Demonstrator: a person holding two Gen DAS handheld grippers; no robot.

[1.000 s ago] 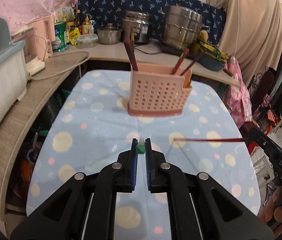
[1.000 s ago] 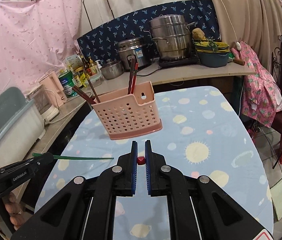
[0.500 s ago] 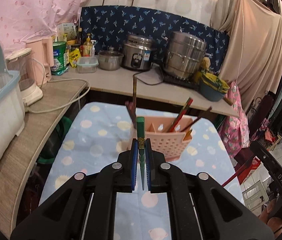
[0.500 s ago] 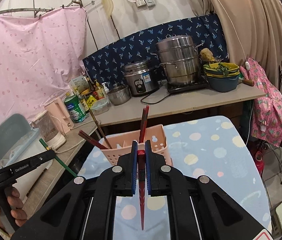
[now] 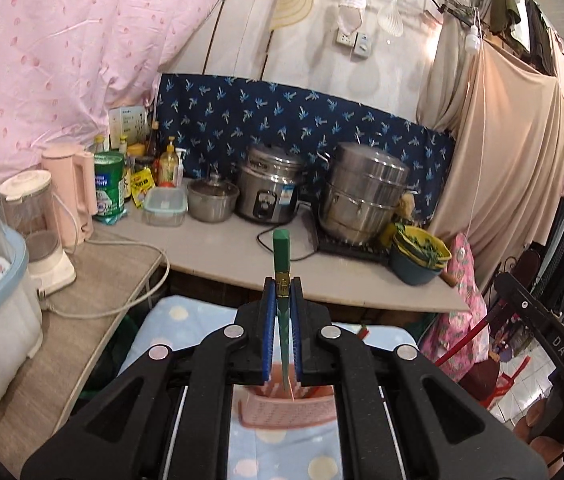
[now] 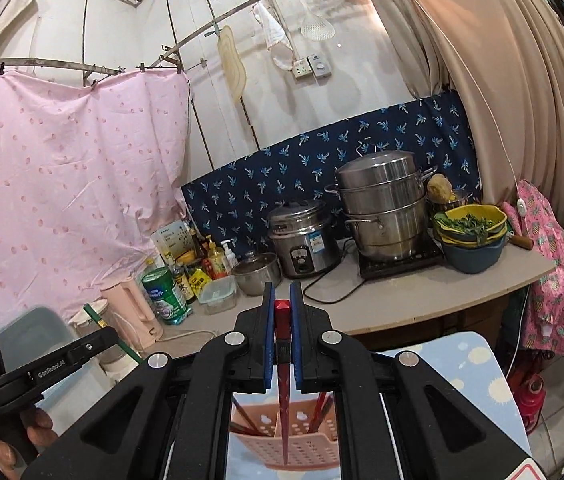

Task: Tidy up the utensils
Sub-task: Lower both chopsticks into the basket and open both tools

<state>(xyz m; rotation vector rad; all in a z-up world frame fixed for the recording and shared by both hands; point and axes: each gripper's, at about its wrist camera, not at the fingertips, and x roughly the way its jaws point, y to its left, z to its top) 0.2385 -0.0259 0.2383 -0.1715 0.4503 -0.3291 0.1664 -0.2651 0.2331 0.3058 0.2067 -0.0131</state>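
Both grippers' jaws are clenched on chopsticks held upright, tips down: left gripper (image 5: pixel 282 312) grasps the green chopstick (image 5: pixel 282 256), right gripper (image 6: pixel 282 316) the red chopstick (image 6: pixel 282 320), above the pink basket (image 6: pixel 306 448) below, likely for dropping in.

Pink curtain (image 6: pixel 61 168), cluttered counter (image 5: pixel 241 256)

Basket (image 6: pixel 282 446): on the table (image 6: pixel 478 368), before the counter (image 6: pixel 422 300).
Steamer (image 6: pixel 382 208): on counter, right of rice cooker (image 6: pixel 302 240).

Home kitchen — rice cooker (image 5: pixel 267 190), steamer pot (image 6: pixel 382 204), hanging laundry (image 5: pixel 498 152).
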